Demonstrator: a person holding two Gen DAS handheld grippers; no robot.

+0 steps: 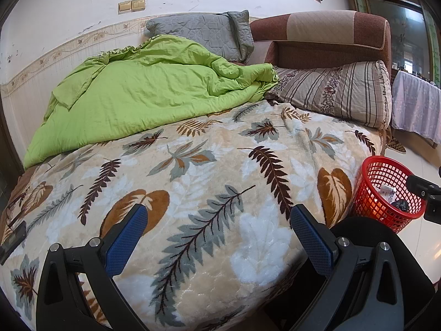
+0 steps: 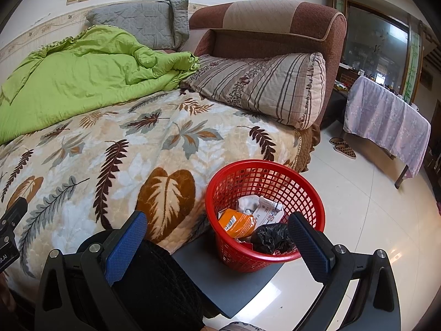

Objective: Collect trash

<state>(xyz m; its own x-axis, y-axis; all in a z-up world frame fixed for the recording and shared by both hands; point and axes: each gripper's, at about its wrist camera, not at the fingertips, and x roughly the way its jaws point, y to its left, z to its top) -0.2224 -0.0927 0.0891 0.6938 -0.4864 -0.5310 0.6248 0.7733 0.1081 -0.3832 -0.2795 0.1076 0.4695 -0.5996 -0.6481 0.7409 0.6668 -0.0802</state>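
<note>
Both my grippers hang empty, the left gripper (image 1: 219, 237) over the leaf-print blanket (image 1: 193, 165), the right gripper (image 2: 217, 237) near the red basket (image 2: 275, 165) on the floor, fingers spread wide. An orange packet (image 2: 237, 222), white papers (image 2: 264, 207) and a black bag (image 2: 270, 238) lie inside. I see no litter left on the bed; collection looks nearly complete.

The bed (image 1: 193, 193) is covered by a leaf-patterned blanket (image 2: 110, 149), with a green quilt (image 1: 143, 93) heaped along its far edge and a striped pillow (image 2: 264, 85) at the head end; a red basket (image 2: 311, 201) stands on the tiled floor (image 2: 358, 220) beside the bed's near corner.
</note>
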